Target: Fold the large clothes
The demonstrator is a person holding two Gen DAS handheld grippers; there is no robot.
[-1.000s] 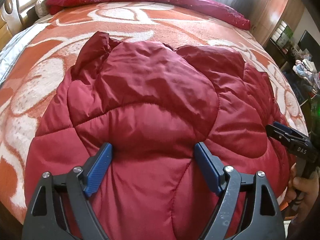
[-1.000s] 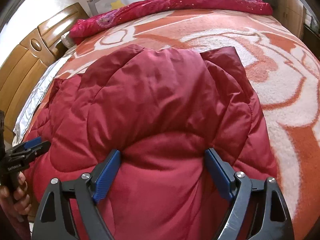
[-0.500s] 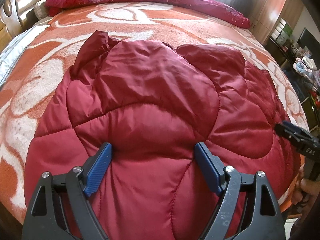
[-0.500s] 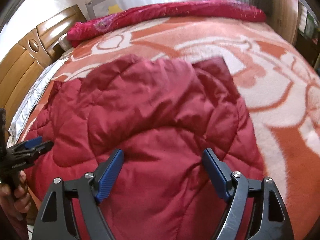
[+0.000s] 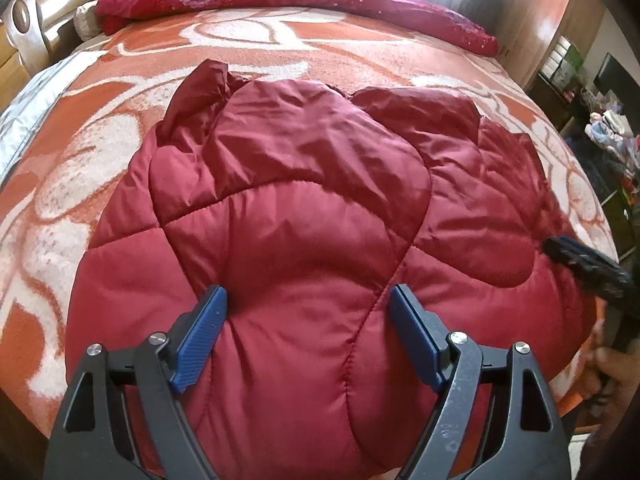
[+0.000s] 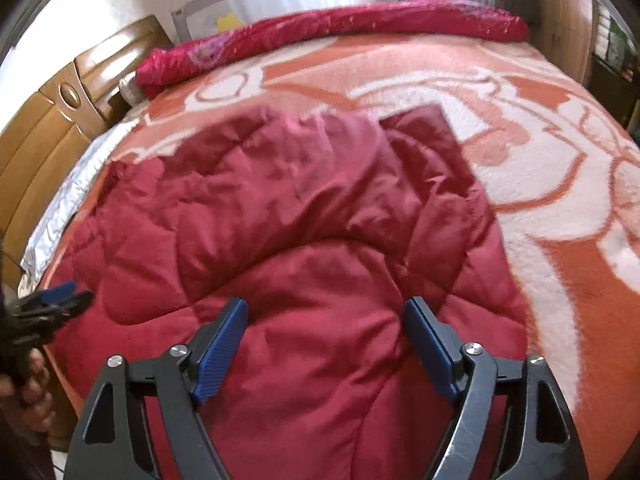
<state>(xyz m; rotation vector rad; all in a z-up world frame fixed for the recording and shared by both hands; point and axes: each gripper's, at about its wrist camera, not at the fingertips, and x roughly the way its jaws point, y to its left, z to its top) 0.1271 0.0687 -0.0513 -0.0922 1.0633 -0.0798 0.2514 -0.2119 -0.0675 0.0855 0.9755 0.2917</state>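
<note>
A dark red quilted puffer jacket (image 5: 304,208) lies folded on the bed, near its front edge; it also shows in the right wrist view (image 6: 304,216). My left gripper (image 5: 308,296) is open, its blue pads spread over the jacket's near part, holding nothing. My right gripper (image 6: 326,308) is open too, above the jacket's near right part and empty. The right gripper shows at the right edge of the left wrist view (image 5: 580,256). The left gripper shows at the left edge of the right wrist view (image 6: 52,304).
The bed has an orange and white patterned blanket (image 5: 280,52). A rolled crimson quilt (image 6: 340,32) lies along its far side. A wooden headboard (image 6: 48,152) stands at the left. Shelves with clutter (image 5: 600,120) stand beyond the bed's right side.
Both grippers have pulled back and up a little from the jacket, the right one more. Both stay open. The jacket has not moved.
</note>
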